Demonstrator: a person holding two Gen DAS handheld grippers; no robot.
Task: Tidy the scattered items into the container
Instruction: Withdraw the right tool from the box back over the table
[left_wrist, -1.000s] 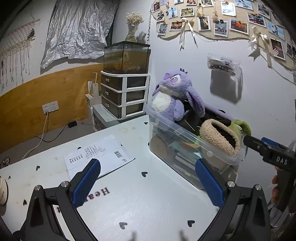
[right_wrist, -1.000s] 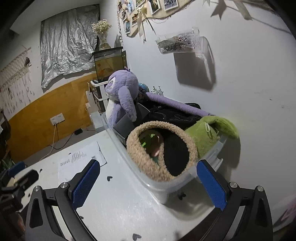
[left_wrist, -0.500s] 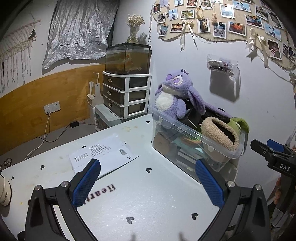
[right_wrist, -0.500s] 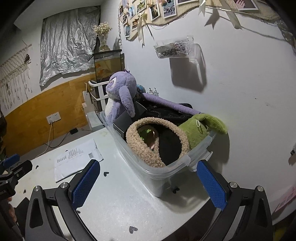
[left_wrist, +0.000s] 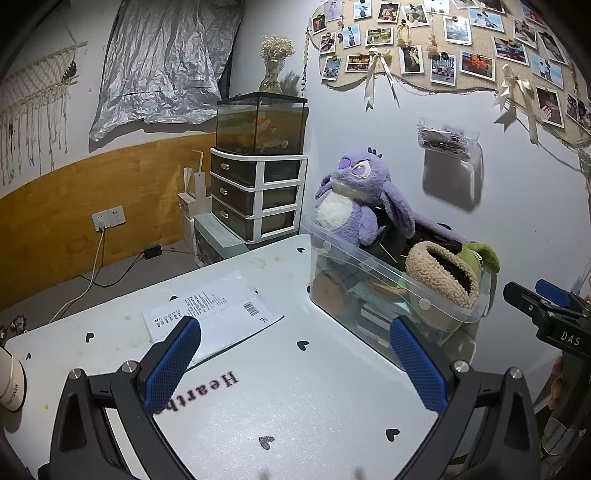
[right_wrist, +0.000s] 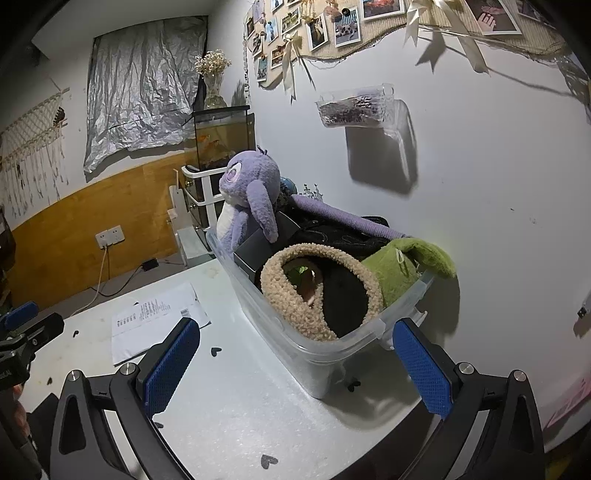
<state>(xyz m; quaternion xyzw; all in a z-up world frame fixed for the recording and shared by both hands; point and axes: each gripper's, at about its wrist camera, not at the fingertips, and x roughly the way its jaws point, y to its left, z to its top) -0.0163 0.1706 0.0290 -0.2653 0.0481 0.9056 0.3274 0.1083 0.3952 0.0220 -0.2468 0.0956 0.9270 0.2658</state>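
Both grippers have pulled back from the clear plastic storage box (left_wrist: 373, 273) since a sec ago, so the box looks smaller & farther off in both views now. The left gripper (left_wrist: 295, 354) hangs over the white table with little black hearts (left_wrist: 317, 398), its blue fingers wide apart w/ nothing between them. The right gripper (right_wrist: 297, 360) is the same: blue fingers wide apart, nothing held, up over the table near the box's short end. The box sits at the far side of the table, close to the white wall, & it is full. A big purple plush toy w/ long floppy ears (left_wrist: 351, 206) sits upright at the box's far end, by the drawers. A fuzzy tan slipper w/ a dark inside (right_wrist: 314, 288) lies at the near end, leaning on the rim, same spot as before. A green plush toy (right_wrist: 402, 266) is right beside the slipper, touching it, one part poking out over the box edge. A white paper sheet w/ a barcode (left_wrist: 214, 306) lies flat on the table, apart from the box, not moved. Past the table stands a white & grey drawer unit (left_wrist: 258, 195) w/ a glass fish tank (left_wrist: 262, 123) on top.
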